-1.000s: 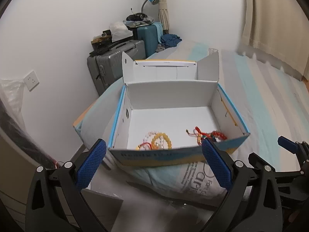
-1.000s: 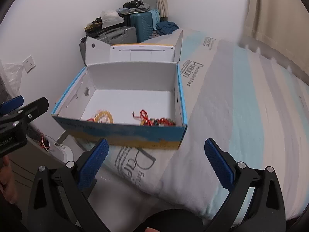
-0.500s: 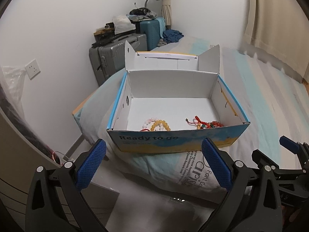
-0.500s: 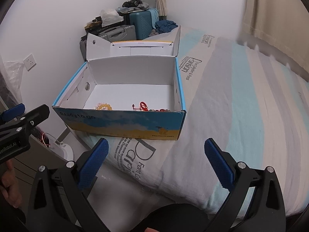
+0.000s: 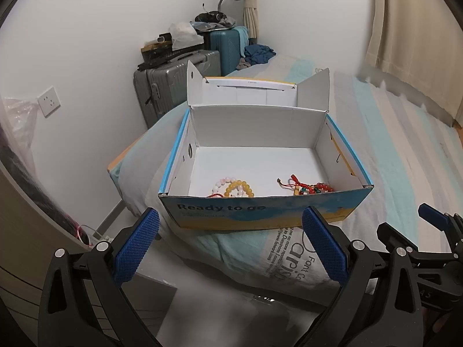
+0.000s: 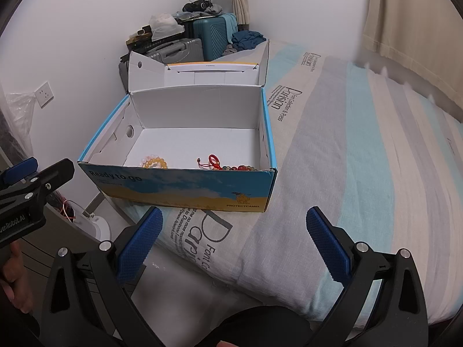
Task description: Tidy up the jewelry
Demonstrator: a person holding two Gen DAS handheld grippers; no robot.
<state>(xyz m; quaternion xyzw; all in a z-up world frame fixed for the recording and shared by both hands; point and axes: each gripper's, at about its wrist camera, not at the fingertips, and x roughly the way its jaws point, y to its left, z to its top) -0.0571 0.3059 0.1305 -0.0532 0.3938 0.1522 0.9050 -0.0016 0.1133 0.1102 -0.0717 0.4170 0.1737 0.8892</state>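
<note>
An open blue and yellow cardboard box (image 5: 260,212) sits on the bed's corner, its lid folded back; it also shows in the right wrist view (image 6: 179,190). Inside lie a yellow bead bracelet (image 5: 239,188) with a pink one behind it, and a red cord and bead tangle (image 5: 306,186). The right wrist view shows the yellow bracelet (image 6: 156,162) and the red tangle (image 6: 222,164) too. My left gripper (image 5: 230,244) is open and empty, short of the box front. My right gripper (image 6: 234,244) is open and empty, nearer the box's right corner.
The bed (image 6: 361,159) has a striped cover. A grey suitcase (image 5: 173,86) and a teal suitcase (image 5: 228,49) with clutter stand against the far wall. A wall socket (image 5: 49,101) is at left. A curtain (image 6: 411,29) hangs at right.
Both grippers have pulled back and lifted from the box, so its printed front and more of the floor inside now show. Jaws stayed open. The jewelry has not moved.
</note>
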